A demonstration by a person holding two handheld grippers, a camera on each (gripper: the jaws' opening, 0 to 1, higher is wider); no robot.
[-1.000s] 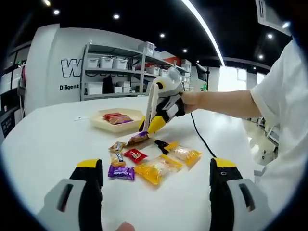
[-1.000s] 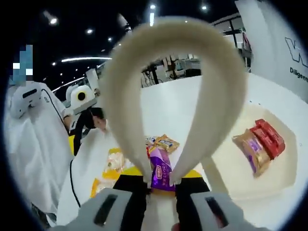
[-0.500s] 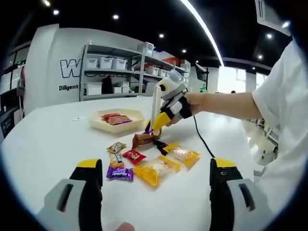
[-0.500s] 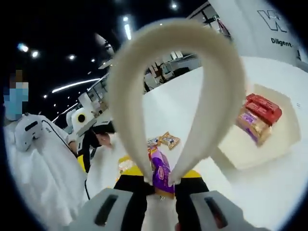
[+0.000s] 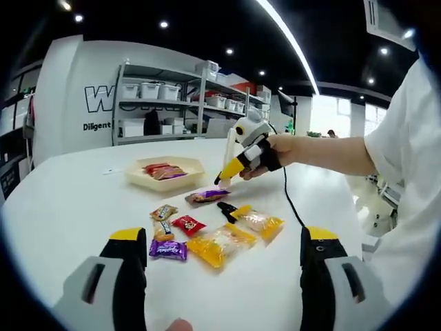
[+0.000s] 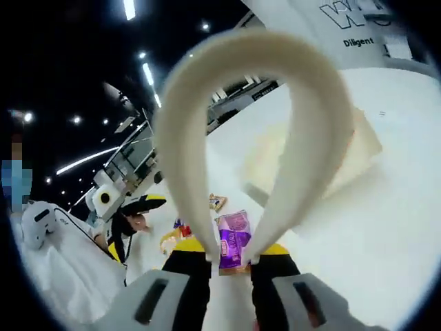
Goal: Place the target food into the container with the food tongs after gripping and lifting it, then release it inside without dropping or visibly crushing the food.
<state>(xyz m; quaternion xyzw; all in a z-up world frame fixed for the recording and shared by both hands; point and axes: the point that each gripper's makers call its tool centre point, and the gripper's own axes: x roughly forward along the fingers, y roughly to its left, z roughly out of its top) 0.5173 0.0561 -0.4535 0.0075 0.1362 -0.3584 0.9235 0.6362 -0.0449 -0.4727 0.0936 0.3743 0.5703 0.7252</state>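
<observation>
My right gripper (image 6: 231,252) is shut on cream food tongs (image 6: 255,52), squeezing their two arms together. A purple and brown snack packet (image 6: 234,241) is pinched between the tong tips. In the left gripper view a hand holds that right gripper (image 5: 233,170) beyond the loose snacks. The packet (image 5: 209,196) hangs at the tong tips, low over the white table (image 5: 62,207). The beige tray (image 5: 141,178) lies to its left with red and brown packets inside. It appears blurred (image 6: 365,141) in the right gripper view. My left gripper (image 5: 222,238) is open and holds nothing.
Loose snacks lie between my left jaws and the tongs: an orange packet (image 5: 222,243), a yellow packet (image 5: 262,221), a red one (image 5: 188,224), a small purple one (image 5: 167,249) and a gold candy (image 5: 164,211). Shelves (image 5: 162,103) stand behind. A person's sleeve (image 5: 406,158) is at right.
The right gripper has moved right and farther back with the tongs, carrying the purple packet along. Its view has tilted, so the tray now sits higher. The left gripper stays still.
</observation>
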